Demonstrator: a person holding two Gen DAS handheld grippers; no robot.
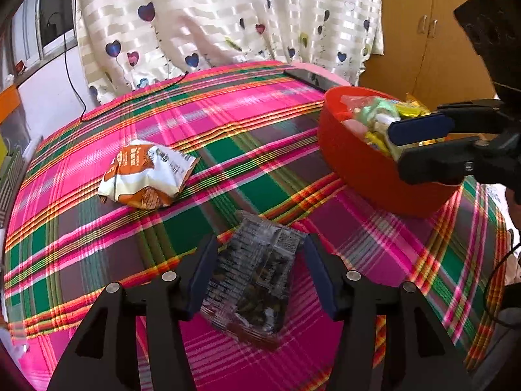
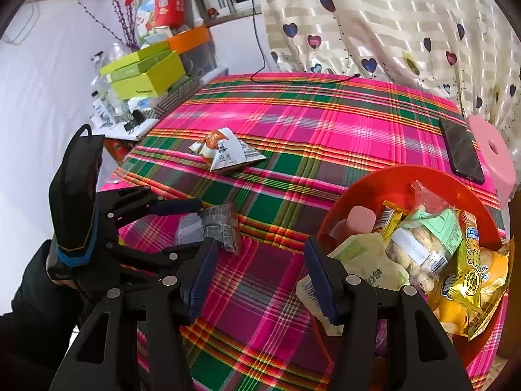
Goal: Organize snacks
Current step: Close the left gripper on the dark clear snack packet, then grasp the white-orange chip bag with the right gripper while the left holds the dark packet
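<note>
We are partway through gathering the loose snacks into the red bowl (image 2: 407,179), which sits at the right of the plaid tablecloth (image 1: 202,123) and already holds a heap of packets. The left gripper (image 1: 260,277) has its jaws spread with the clear dark-printed packet (image 1: 257,280) lying between them on the cloth at the near edge; the pads stand just beside its long edges and do not appear to press on it, so we judge it released rather than grasped. The right gripper (image 2: 260,277) hangs with its jaws apart and nothing between them, its right finger over the near-left rim of the bowl. The step in hand, as we read it, is picking up this clear packet: the next move calls for closing squarely on its sides, lifting it clear, and carrying it right to the bowl. The packet looks thin and slick, so it may slip or crumple. The orange-and-white packet (image 1: 146,176) lies farther left on the cloth, well apart, and waits its turn. A dark phone (image 2: 462,150) lies on the far side of the bowl and a black cable (image 2: 302,79) trails along the far edge; neither blocks the path, though the bowl is crowded and the right gripper stands near it.
</note>
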